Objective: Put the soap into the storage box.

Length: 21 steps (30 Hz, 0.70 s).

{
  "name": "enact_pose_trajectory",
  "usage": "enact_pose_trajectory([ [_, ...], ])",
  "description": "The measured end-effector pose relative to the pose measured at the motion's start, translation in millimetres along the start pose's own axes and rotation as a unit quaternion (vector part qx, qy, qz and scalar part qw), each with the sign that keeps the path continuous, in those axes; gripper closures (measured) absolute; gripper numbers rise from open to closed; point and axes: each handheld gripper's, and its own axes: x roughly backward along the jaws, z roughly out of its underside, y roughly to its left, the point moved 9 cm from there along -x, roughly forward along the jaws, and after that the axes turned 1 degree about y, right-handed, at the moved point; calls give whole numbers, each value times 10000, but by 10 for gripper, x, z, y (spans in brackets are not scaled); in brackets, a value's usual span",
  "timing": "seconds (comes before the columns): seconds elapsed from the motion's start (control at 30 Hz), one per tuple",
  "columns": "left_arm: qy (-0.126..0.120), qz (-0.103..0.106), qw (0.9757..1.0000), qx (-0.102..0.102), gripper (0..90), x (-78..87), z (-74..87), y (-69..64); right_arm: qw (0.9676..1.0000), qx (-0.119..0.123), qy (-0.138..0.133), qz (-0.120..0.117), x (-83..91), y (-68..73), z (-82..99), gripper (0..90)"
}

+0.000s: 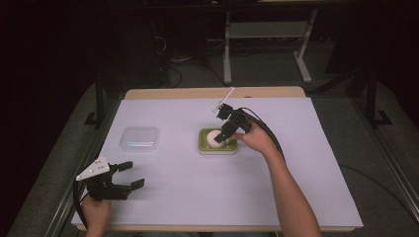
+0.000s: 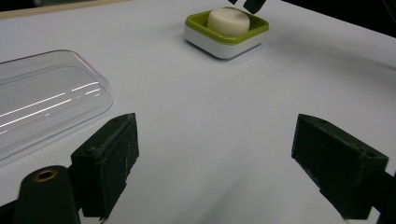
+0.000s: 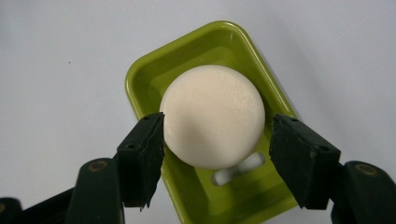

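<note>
Soap (image 3: pixel 212 121) in green dish (image 3: pixel 154 74), between parted right tongs (image 3: pixel 219 149), left tongs (image 2: pixel 224 158) apart.

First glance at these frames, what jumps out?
The round cream soap bar in the green soap dish mid-table, with the right tool straddling it, jaws open at either side. Next, the clear plastic lid lying left of the dish, and the left tool open near the front-left corner.

Clear lid (image 2: pixel 42 100) (left edge) cropped
</note>
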Motion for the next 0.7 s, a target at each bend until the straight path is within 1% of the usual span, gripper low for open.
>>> enact_pose_trajectory([
  [0.43,13,1,10000,-3,145,-10,5,-7,10000,78,-38,-3,157,86,65,341],
  [0.53,19,3,10000,1,145,-11,7,-10,9998,85,-163,-2,208,91,96,341],
  [0.6,37,1,10000,-18,145,-12,9,-6,9997,19,-252,-44,242,93,125,338],
  [0.7,46,3,10000,-7,145,-15,10,-10,9996,-12,-261,-50,280,87,186,332],
])
